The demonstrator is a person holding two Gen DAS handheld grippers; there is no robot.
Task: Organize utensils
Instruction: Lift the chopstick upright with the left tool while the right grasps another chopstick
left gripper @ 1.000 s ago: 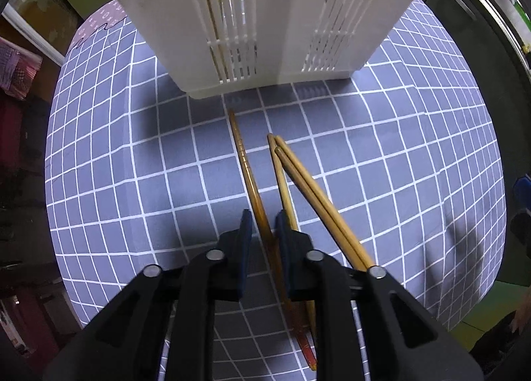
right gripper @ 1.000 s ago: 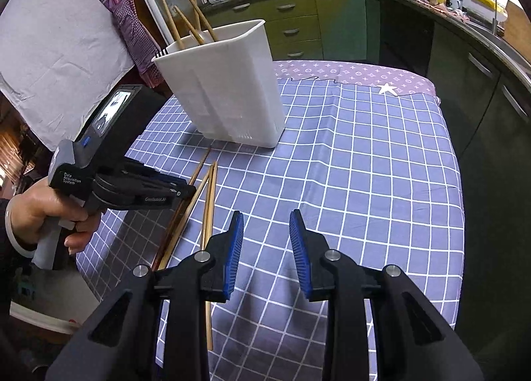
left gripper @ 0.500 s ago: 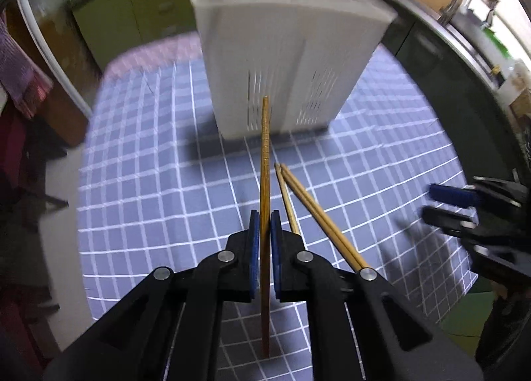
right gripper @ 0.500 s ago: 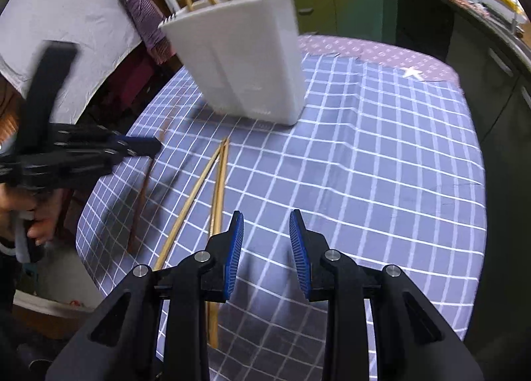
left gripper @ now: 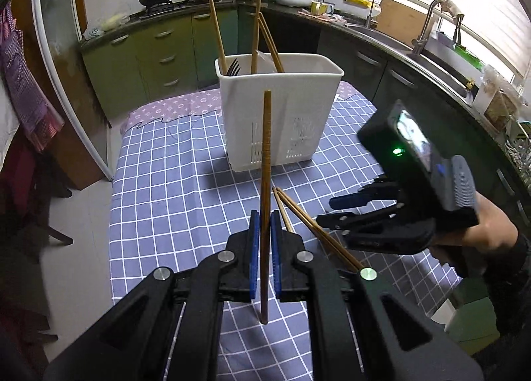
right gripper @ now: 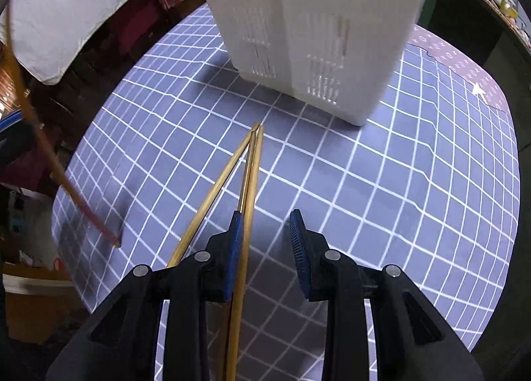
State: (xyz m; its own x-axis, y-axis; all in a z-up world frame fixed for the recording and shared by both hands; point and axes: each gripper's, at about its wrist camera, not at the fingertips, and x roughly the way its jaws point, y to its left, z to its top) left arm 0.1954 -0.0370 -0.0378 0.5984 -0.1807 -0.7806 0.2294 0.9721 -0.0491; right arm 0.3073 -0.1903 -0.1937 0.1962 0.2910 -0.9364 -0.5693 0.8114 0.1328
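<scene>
Clamping a dark wooden chopstick [left gripper: 266, 181] between its blue pads, the left claw [left gripper: 264, 248] is closed tight on the stick's lower third, so the long axis runs nearly straight up the middle of the left wrist view, its upper tip overlapping the front wall of the white slotted utensil caddy [left gripper: 312, 115]. The caddy stands directly ahead on the blue checked surface [left gripper: 166, 181], with chopsticks and a dark fork already leaning out of its open top, so the coming move looks like a lift over the near rim and a drop in. The right claw [right gripper: 265, 244] is part open and holds nothing; in its own view the light bamboo chopsticks [right gripper: 232, 181] lie flat on the cloth, fanning from a shared tip near the caddy's base, one passing just inside the left pad. Free cloth lies to the right; the surface's left edge is close.
</scene>
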